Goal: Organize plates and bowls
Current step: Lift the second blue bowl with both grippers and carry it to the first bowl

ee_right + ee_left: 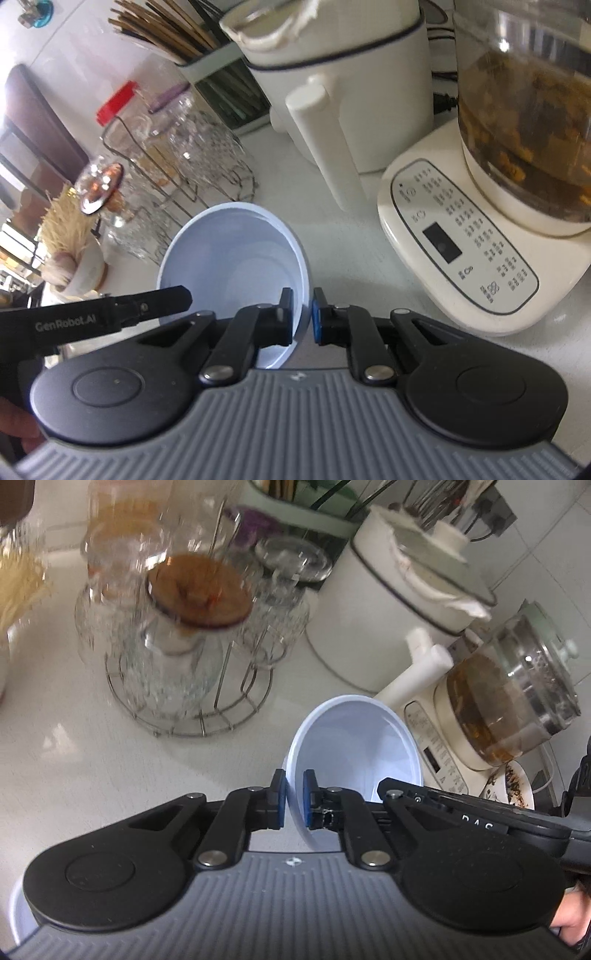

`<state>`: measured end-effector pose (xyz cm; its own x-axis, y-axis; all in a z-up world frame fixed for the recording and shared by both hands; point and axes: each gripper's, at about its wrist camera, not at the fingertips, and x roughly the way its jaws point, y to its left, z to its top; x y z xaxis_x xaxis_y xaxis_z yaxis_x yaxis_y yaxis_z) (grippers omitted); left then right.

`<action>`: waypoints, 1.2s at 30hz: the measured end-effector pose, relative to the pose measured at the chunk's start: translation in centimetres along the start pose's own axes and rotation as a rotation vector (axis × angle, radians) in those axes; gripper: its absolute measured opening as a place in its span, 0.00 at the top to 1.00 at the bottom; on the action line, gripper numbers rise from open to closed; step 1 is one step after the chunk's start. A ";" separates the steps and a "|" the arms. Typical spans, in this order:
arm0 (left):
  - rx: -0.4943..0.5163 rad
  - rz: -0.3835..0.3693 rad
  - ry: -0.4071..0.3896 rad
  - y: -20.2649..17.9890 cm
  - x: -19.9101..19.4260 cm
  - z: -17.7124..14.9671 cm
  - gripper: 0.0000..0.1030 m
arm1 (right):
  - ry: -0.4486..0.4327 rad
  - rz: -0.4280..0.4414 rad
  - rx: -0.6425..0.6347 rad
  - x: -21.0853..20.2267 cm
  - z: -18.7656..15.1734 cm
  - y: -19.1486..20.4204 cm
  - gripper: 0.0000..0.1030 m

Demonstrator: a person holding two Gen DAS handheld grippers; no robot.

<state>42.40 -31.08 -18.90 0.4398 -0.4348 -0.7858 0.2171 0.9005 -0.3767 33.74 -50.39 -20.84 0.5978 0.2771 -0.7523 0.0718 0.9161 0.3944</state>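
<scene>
Pale blue bowl [354, 746] is getting pinched at opposite rims by both the left gripper [294, 797] and right gripper [303, 317], so next it's needing a level two-handed carry.

The pale blue bowl [354, 746] at the centre of both frames looks like smooth, softly glossy plastic, pinched between blue rubbery pads on matt black plastic fingers [277, 797], with a ribbed grey matt body along the bottom edge. At upper left of the left wrist frame, clear patterned glass jars [173, 672] stand in a thin shiny wire metal rack [192, 723] on a glossy speckled white countertop [74, 746], one jar with a brown wood-like lid [201, 592]. To the right are a smooth white plastic appliance [343, 96] and a clear glass kettle [524, 110] on a glossy cream plastic base [480, 266]; wooden chopsticks [162, 29] show at upper left of the right wrist frame.
</scene>
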 end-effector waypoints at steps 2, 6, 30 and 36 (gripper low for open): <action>0.010 -0.005 -0.015 -0.3 -0.8 0.3 0.89 | -0.017 0.005 0.003 -0.7 0.3 0.3 0.88; 0.024 -0.016 -0.039 -0.8 -2.1 0.7 0.89 | -0.045 0.009 0.007 -2.1 0.5 0.8 0.88; 0.074 -0.065 -0.140 1.7 -12.7 -2.6 0.89 | -0.158 0.042 0.067 -8.5 -4.5 7.3 0.88; 0.077 -0.056 -0.169 4.0 -16.2 -4.2 0.89 | -0.184 0.060 0.063 -9.3 -6.5 10.4 0.88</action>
<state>32.49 -20.43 -9.71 0.5643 -0.4845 -0.6685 0.3087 0.8748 -0.3734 23.74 -41.55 -13.23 0.7376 0.2682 -0.6197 0.0778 0.8779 0.4725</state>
